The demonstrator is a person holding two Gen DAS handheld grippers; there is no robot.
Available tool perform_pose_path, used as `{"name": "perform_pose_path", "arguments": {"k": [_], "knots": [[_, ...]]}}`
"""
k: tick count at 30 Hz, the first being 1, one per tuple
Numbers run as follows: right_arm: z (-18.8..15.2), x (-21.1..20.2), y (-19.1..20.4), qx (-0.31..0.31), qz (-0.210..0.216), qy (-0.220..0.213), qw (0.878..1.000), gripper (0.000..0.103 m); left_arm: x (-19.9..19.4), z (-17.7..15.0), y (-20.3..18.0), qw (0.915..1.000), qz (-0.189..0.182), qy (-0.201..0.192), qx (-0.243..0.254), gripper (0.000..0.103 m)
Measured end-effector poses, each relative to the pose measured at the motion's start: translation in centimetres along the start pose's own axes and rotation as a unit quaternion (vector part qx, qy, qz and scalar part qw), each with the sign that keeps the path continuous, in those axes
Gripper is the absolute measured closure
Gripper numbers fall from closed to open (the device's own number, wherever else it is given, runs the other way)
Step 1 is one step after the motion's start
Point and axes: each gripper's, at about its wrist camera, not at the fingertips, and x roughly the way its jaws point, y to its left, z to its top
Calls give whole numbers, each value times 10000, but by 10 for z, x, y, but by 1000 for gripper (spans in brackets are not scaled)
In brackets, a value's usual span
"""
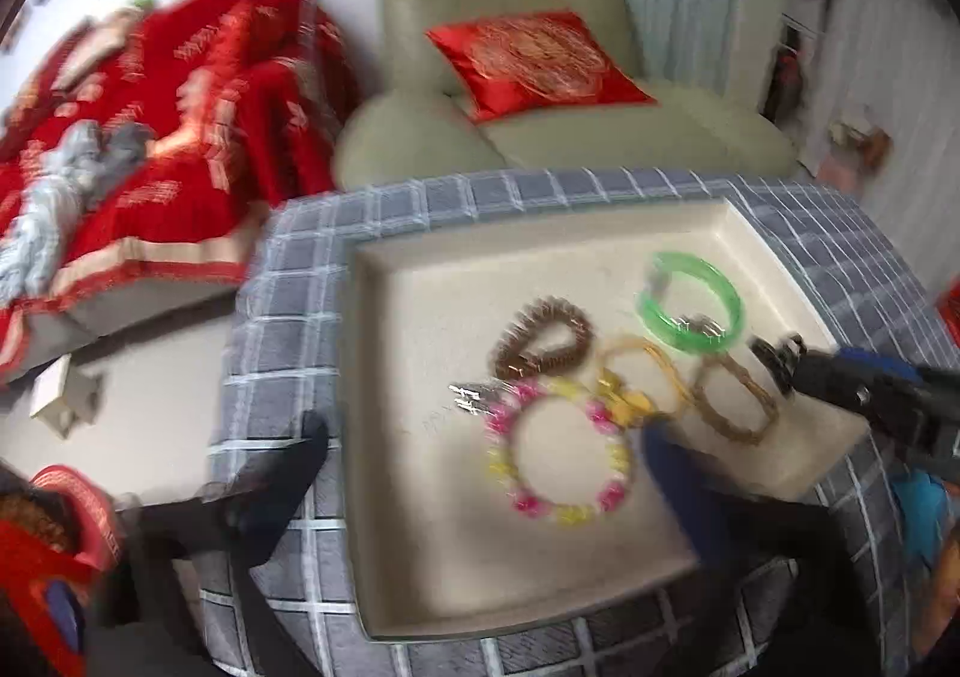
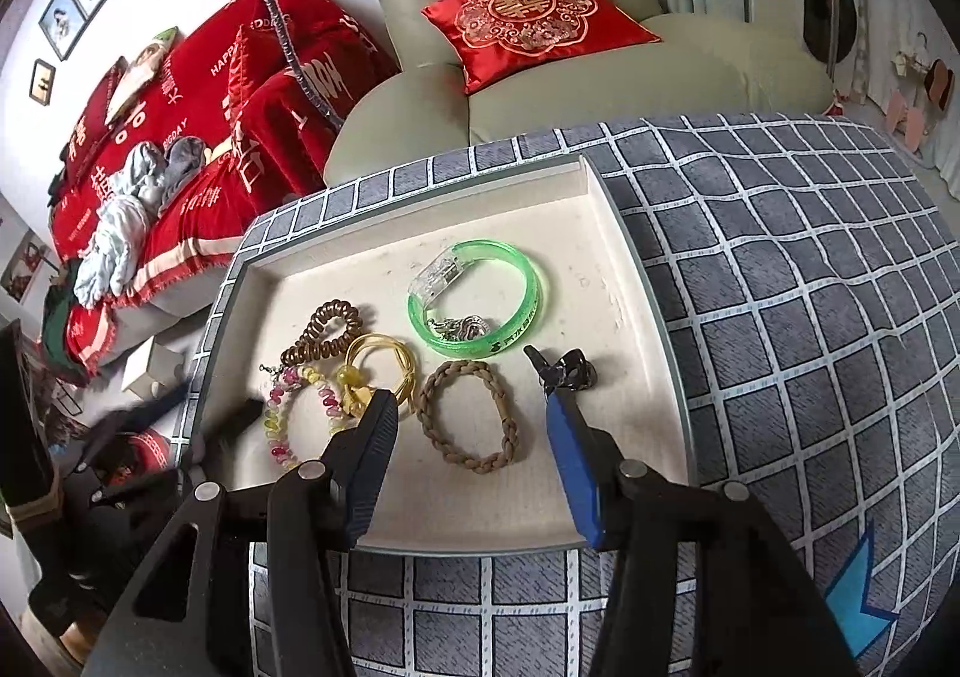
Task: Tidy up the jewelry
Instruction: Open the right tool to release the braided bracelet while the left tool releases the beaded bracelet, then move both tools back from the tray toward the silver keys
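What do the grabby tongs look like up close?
In the right wrist view, the right tongs have two long flat fingers on black linkage bars with round silver pins. One finger looks black with a ribbed pad; the other has a bright blue pad. The left tongs show as blurry black bars at the left edge. No sleeve or hand is visible.

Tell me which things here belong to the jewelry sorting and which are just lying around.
Job: tray, green bangle, pink-yellow bead bracelet, braided bracelet, brown coil tie, gold hoop, small black clip.
Lying about: armchair, red cushion, red blanket.
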Motion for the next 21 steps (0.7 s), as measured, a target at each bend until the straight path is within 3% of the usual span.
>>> {"name": "perform_pose_path", "arguments": {"k": [8,11,13,15,21], "knots": [[-2,-8,7,-153,-26,-60,9999,47,-11,0,2,10000,-76,-50,18,0],[-4,-19,12,-244,11,-220,9995,16,-16,-2,1,9999,-97,-43,-26,0],[-6,-28,14,-263,40,-399,9989,16,-20,-4,2,9999,-84,-59,-23,0],[-8,-39,16,-306,40,-542,9981,0,-26,-6,2,9999,-77,-71,-18,0],[-25,-69,25,-633,9,-810,9947,0,-47,-18,7,9998,-144,-99,9,0]]}}
